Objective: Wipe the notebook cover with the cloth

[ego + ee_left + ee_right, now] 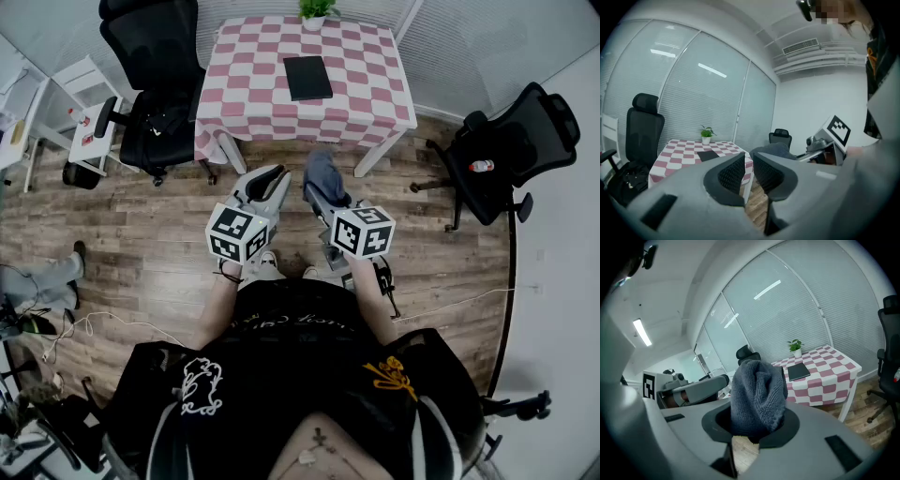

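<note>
The black notebook (307, 77) lies flat near the far edge of a table with a pink-and-white checked cloth (253, 103), well ahead of both grippers. My right gripper (319, 192) is shut on a bunched grey cloth (323, 173), which stands up between its jaws (758, 385). In the right gripper view the cloth (757, 404) hides the fingertips, and the notebook (798, 371) shows beyond it. My left gripper (270, 180) is held beside the right one. Its jaws (748, 161) are nearly together with nothing between them, and the notebook (708, 155) shows far off.
A small potted plant (315, 11) stands at the table's far edge. A black office chair (155, 56) is left of the table and another (511, 150) is to the right. A white side table (84, 103) and floor cables (84, 323) lie at the left.
</note>
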A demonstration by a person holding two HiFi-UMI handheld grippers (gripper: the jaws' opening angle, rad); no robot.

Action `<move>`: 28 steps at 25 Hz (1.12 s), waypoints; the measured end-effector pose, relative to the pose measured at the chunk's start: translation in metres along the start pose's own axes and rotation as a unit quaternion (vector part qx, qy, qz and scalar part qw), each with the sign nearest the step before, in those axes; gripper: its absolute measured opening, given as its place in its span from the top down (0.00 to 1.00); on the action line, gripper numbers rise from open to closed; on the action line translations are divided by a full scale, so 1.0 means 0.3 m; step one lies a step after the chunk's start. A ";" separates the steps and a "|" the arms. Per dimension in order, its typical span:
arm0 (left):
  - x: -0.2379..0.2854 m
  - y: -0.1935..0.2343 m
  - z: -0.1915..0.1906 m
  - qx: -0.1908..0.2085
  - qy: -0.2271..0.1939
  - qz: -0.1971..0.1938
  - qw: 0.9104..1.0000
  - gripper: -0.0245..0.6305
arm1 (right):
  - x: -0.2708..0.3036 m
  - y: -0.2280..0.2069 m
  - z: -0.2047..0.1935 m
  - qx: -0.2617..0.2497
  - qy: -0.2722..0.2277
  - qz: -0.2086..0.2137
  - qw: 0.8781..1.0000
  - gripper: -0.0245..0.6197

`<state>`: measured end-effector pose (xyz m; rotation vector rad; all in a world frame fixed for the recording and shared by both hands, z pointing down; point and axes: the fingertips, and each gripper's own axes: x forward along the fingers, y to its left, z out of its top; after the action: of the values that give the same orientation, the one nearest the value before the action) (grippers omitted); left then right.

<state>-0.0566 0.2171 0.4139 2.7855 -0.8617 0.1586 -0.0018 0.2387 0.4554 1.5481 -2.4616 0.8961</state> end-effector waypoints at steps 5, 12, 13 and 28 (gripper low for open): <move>0.004 0.057 0.016 -0.005 -0.009 0.003 1.000 0.89 | 0.057 0.002 0.026 -0.011 -0.001 0.005 1.000 0.84; 0.012 0.088 0.012 -0.006 -0.009 0.001 1.000 0.89 | 0.086 -0.004 0.030 -0.008 0.003 0.001 1.000 0.84; 0.015 0.089 0.011 -0.005 -0.008 -0.001 1.000 0.89 | 0.091 -0.007 0.031 -0.008 0.004 0.000 1.000 0.84; 0.034 0.208 0.040 0.000 -0.017 0.000 1.000 0.89 | 0.210 -0.007 0.064 -0.032 0.021 -0.017 0.999 0.84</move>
<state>-0.0833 0.1585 0.4150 2.7966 -0.8689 0.1111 -0.0261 0.1782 0.4644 1.5304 -2.4030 0.8275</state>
